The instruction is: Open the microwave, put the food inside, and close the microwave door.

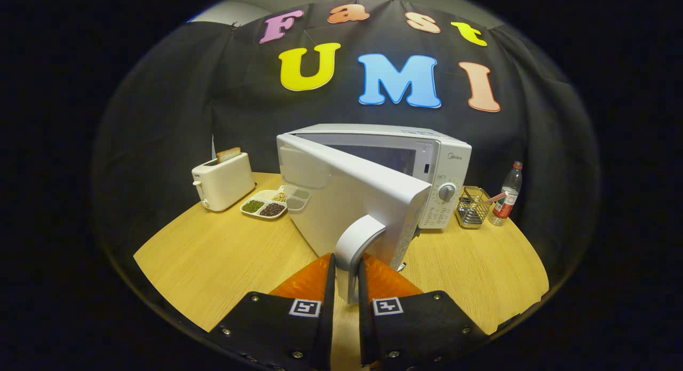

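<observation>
Both of my fingers point(347, 285) sit at the bottom centre of the frame, pinching the white door handle point(356, 248) of the microwave point(427, 163) from either side, one finger pressed on its left face and one on its right. That curved handle rises from between the fingers and joins the free edge of the microwave door point(347, 200). This door is swung partly open toward me, hinged on the left, so its broad white face runs from the middle left of the frame down to the handle at lower centre. Behind the door, a slice of the dim oven cavity point(384, 155) shows in the centre of the frame. To the right of the cavity is the control panel with a round dial point(447, 191).

All of this stands on a light wooden worktop point(213, 264) that fills the lower half of the frame. At middle left, well beyond the fingers and left of the door, lies a white divided tray point(265, 203) holding green, dark and pale beans or grains. Just beside it on the left is a white toaster point(223, 181) with a slice of bread point(228, 154) standing up in its slot. At middle right, past the microwave, stand a small wire basket point(473, 206) and a clear plastic bottle point(507, 195) with a red cap.
</observation>
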A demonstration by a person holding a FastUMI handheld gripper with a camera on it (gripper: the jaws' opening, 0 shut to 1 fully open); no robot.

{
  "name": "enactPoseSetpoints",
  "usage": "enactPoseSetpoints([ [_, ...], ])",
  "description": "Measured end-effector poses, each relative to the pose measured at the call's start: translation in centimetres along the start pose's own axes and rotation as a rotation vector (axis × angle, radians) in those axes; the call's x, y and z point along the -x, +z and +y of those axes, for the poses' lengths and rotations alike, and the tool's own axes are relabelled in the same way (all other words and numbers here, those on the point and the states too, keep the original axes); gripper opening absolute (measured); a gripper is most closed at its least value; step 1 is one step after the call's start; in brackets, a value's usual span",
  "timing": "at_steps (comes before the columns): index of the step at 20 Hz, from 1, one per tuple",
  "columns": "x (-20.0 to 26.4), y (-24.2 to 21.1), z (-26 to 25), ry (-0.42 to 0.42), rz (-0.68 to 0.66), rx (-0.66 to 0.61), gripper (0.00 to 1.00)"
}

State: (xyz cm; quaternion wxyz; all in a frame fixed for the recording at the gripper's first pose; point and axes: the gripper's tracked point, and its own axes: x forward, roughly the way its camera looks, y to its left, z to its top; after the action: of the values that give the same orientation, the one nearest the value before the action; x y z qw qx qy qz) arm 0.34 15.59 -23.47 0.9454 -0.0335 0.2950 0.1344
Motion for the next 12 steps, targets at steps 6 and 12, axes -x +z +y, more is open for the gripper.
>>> enactPoseSetpoints([
  [6,2.0,-1.3,3.8,0.015,-0.007,0.017,0.22],
  [12,4.0,-2.4,8.3,0.053,-0.012,0.033,0.23],
])
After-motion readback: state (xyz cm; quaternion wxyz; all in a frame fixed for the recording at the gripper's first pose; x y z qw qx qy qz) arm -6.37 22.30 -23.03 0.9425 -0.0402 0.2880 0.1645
